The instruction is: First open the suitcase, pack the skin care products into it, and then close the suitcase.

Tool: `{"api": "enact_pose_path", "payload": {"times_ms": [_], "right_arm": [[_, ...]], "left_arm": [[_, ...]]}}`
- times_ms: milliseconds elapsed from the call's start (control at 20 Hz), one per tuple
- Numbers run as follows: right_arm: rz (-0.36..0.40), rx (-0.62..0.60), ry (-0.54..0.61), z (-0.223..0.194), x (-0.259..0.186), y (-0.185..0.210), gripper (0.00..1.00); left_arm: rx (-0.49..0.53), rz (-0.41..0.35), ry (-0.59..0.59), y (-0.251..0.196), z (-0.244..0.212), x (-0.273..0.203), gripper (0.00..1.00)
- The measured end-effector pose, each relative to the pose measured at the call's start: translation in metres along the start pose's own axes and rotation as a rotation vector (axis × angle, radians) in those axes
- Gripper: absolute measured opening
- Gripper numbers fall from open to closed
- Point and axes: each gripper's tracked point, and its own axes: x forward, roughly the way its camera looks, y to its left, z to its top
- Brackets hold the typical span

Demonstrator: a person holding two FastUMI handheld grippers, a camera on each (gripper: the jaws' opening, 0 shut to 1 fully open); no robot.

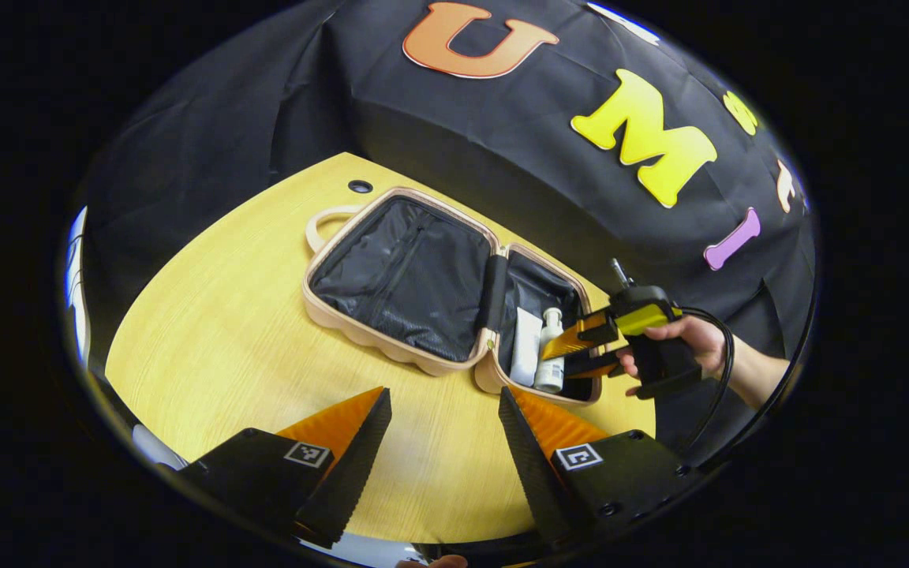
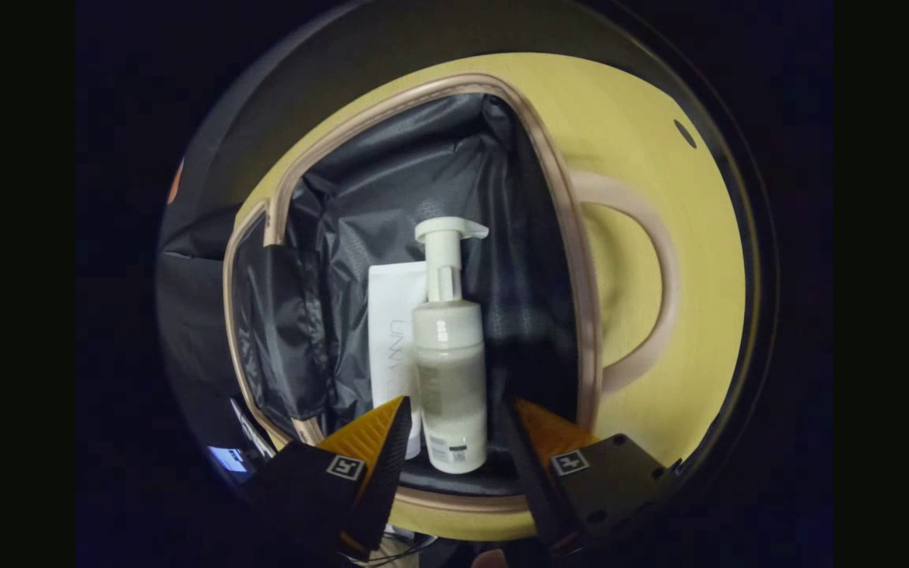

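Both tongs were held open: left tongs (image 1: 443, 442) over the table (image 1: 218, 347), right tongs (image 2: 454, 442) astride the pump bottle (image 2: 449, 371), laid beside a tube (image 2: 390, 331) inside the opened suitcase (image 1: 399, 331), apparently just released.

I count one suitcase (image 1: 403, 292), open in two halves, on one surface (image 1: 226, 347). Skin care products inside: two, namely one pump bottle (image 2: 448, 371) and one tube (image 2: 391, 339). Claws: two, the left claw (image 1: 443, 442) and the right claw (image 2: 458, 442). One hand (image 1: 691, 343) seen.
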Motion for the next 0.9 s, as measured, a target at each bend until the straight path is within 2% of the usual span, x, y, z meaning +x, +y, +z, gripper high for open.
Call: {"api": "enact_pose_path", "payload": {"times_ms": [50,100,200,250,300,350,400,550,700,850,900], "right_arm": [[0.014,-0.017,-0.027,-0.002,-0.014,-0.001,0.75],[0.033,-0.043,-0.057,-0.005,-0.030,-0.003,0.73],[0.080,-0.109,-0.130,-0.013,-0.063,-0.009,0.80],[0.097,-0.142,-0.181,-0.013,-0.078,-0.015,0.76],[0.095,-0.182,-0.234,-0.016,-0.092,-0.024,0.76],[0.094,-0.229,-0.283,-0.020,-0.106,-0.032,0.81],[0.113,-0.263,-0.337,-0.025,-0.121,-0.037,0.81],[0.207,-0.339,-0.430,-0.044,-0.152,-0.043,0.82],[0.194,-0.396,-0.535,-0.045,-0.167,-0.079,0.82],[0.129,-0.448,-0.645,-0.035,-0.193,-0.106,0.82],[0.113,-0.438,-0.681,-0.031,-0.202,-0.111,0.82]], "left_arm": [[-0.014,0.004,-0.004,0.011,0.010,0.005,0.89],[-0.032,0.005,-0.014,0.024,0.023,0.009,0.90],[-0.042,0.026,-0.067,0.058,0.059,0.021,0.89],[-0.035,0.043,-0.110,0.077,0.076,0.031,0.90],[-0.046,0.029,-0.139,0.090,0.091,0.040,0.91],[-0.088,-0.002,-0.153,0.100,0.105,0.042,0.91],[-0.159,-0.041,-0.155,0.109,0.114,0.051,0.90],[-0.349,-0.109,-0.162,0.134,0.128,0.084,0.91],[-0.431,-0.108,-0.151,0.151,0.123,0.117,0.91],[-0.528,-0.171,-0.177,0.150,0.137,0.126,0.91],[-0.549,-0.169,-0.185,0.153,0.138,0.132,1.00]]}}
